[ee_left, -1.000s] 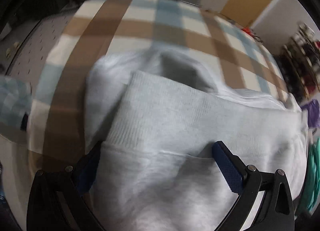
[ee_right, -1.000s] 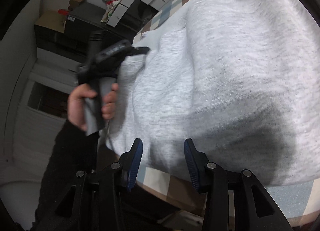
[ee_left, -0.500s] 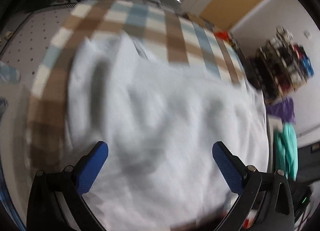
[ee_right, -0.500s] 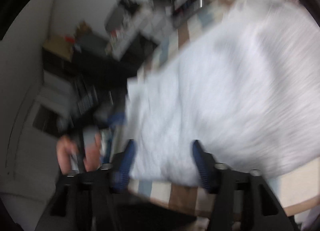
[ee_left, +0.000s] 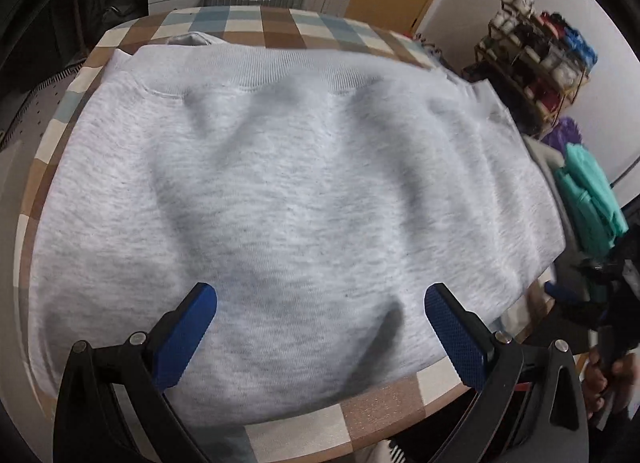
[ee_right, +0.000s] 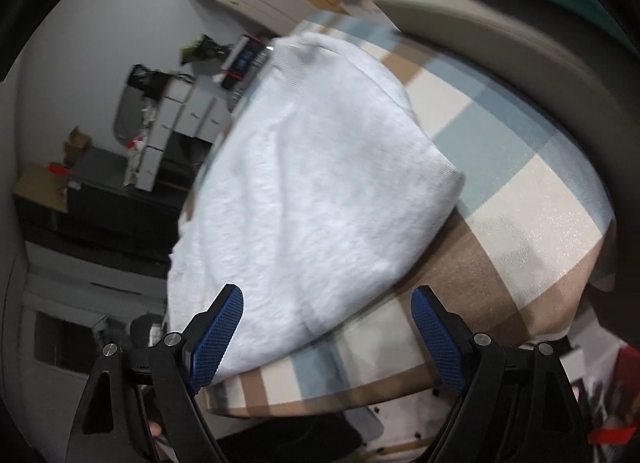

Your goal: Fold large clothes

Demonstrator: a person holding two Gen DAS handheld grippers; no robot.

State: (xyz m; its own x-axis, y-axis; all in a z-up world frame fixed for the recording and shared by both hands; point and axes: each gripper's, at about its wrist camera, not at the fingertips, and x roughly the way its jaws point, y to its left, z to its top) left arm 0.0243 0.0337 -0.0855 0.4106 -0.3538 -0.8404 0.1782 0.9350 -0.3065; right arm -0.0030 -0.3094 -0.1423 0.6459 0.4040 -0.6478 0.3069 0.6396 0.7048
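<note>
One light grey sweatshirt (ee_left: 296, 191) is lying folded and flat on the checked tabletop (ee_left: 384, 403), covering most of it, with its ribbed band at the far edge. Two grippers are hovering at the near side: the left gripper (ee_left: 320, 327) is pointing across the sweatshirt with its jaws spread wide and holding nothing, and the right gripper (ee_right: 326, 327) is pointing at the sweatshirt's corner, jaws also wide open and empty. One green cloth pile (ee_left: 588, 199) is sitting off to the right, and one shelf rack (ee_left: 536, 59) is standing by the far wall.
</note>
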